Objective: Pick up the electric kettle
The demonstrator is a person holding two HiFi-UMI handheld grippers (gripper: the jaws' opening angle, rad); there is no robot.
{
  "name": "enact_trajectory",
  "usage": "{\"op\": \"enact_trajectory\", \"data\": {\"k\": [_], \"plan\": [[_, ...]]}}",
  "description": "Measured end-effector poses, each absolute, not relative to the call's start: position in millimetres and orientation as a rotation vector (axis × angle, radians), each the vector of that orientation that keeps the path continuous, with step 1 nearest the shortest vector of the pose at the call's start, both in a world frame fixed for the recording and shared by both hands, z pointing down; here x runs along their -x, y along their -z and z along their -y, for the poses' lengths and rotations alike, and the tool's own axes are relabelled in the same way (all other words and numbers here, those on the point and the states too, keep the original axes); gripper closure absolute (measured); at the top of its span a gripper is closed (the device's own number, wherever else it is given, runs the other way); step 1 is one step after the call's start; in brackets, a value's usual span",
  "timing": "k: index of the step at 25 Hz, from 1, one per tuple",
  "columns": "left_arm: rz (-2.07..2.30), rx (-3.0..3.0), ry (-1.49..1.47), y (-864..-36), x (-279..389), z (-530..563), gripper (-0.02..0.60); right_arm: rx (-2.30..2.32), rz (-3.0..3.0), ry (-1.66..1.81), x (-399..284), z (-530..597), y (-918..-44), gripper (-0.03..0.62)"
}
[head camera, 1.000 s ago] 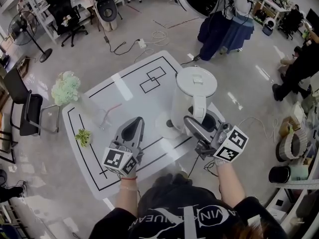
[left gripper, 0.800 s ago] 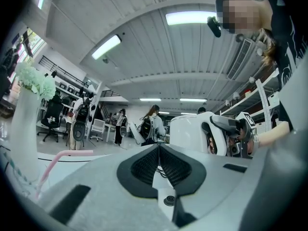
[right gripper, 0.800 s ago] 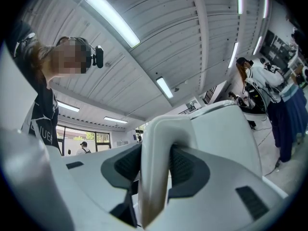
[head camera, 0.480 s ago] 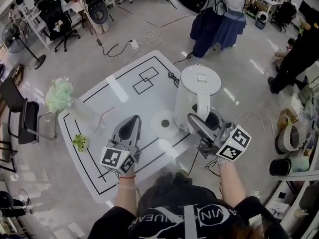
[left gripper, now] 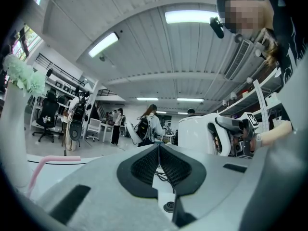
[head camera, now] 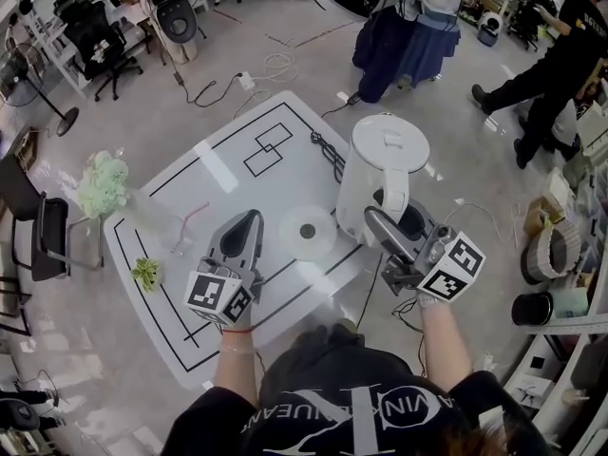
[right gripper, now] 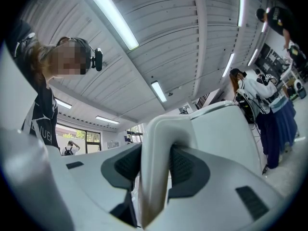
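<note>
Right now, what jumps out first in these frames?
The white electric kettle at the table's right side, with the right gripper shut on its handle. Next, its round base lies bare on the white table just left of the kettle. The left gripper is beside the base, shut and empty.

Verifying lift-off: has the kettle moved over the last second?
Yes. The kettle has shifted right in the head view, away from the round base.
</note>
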State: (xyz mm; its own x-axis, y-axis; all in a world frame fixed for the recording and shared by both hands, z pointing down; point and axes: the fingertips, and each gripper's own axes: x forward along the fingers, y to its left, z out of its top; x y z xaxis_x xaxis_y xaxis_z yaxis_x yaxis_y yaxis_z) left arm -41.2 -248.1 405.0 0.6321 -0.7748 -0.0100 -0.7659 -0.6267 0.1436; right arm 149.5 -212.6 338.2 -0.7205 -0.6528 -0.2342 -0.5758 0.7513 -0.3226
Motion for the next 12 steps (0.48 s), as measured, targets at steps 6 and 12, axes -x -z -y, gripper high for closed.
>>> {"op": "enact_trajectory", "data": {"k": [6,12], "plan": [[1.288,-2.719,0.127,-400.8,37.4,253.5,0.568,0.983,-2.613,0.311,-160.2,212.9,-335.2,0.445],[1.277,-2.740,0.127,-392.1,28.7,253.5,0.568,1.008,-2.599,0.291,-172.4,209.2,-327.8,0.447]]}}
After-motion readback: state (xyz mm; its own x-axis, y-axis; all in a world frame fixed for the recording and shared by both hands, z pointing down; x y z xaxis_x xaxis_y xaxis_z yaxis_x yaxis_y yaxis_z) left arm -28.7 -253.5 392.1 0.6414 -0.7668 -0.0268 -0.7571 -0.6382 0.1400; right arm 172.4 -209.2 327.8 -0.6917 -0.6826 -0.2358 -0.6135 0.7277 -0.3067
